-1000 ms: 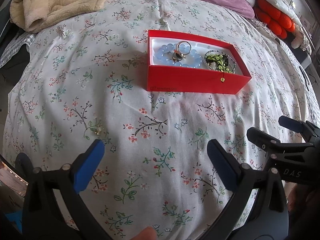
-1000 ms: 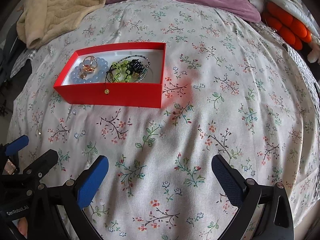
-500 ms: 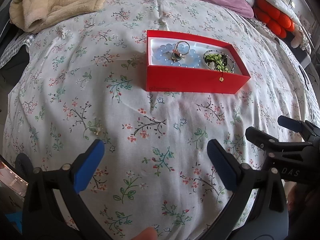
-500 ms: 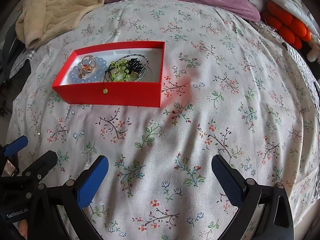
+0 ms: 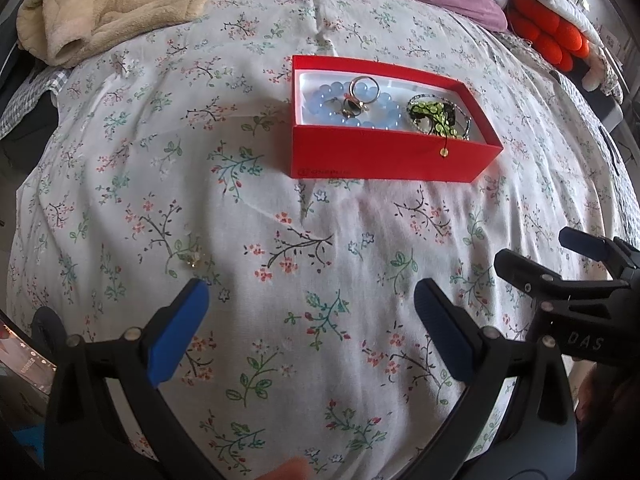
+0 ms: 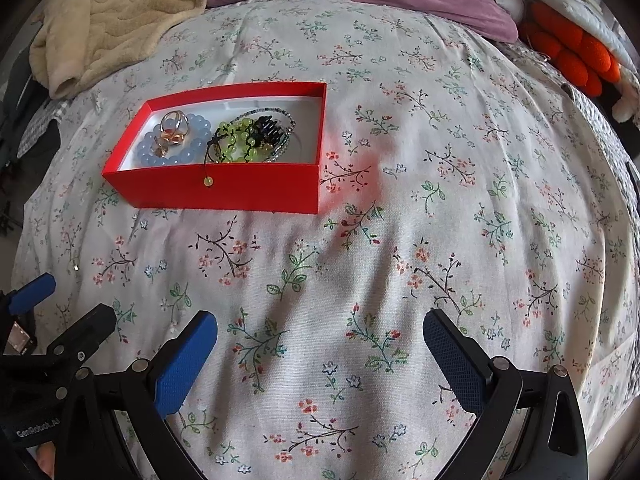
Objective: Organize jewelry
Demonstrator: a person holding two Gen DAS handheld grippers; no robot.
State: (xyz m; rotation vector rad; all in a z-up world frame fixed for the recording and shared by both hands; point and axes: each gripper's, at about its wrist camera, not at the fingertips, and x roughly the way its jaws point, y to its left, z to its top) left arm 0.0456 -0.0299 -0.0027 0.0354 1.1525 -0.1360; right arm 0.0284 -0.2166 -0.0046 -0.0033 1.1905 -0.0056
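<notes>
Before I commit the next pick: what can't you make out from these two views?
- Small gold piece on the bedspread, left wrist view: too small to identify.
- Dark piece in the red box: tangled under the green beads, type unclear.
- Box's near inner floor, both views: hidden by its front wall.

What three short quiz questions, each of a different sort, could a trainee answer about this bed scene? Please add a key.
1. True or false: the red box has its lid on.
2. Which bracelet has the rings lying on it? A green, B pale blue, C black.
3. Fill in: a small gold piece lies loose on the ___, just ahead of the left gripper.

Key: 1 false; 2 B; 3 bedspread.
</notes>
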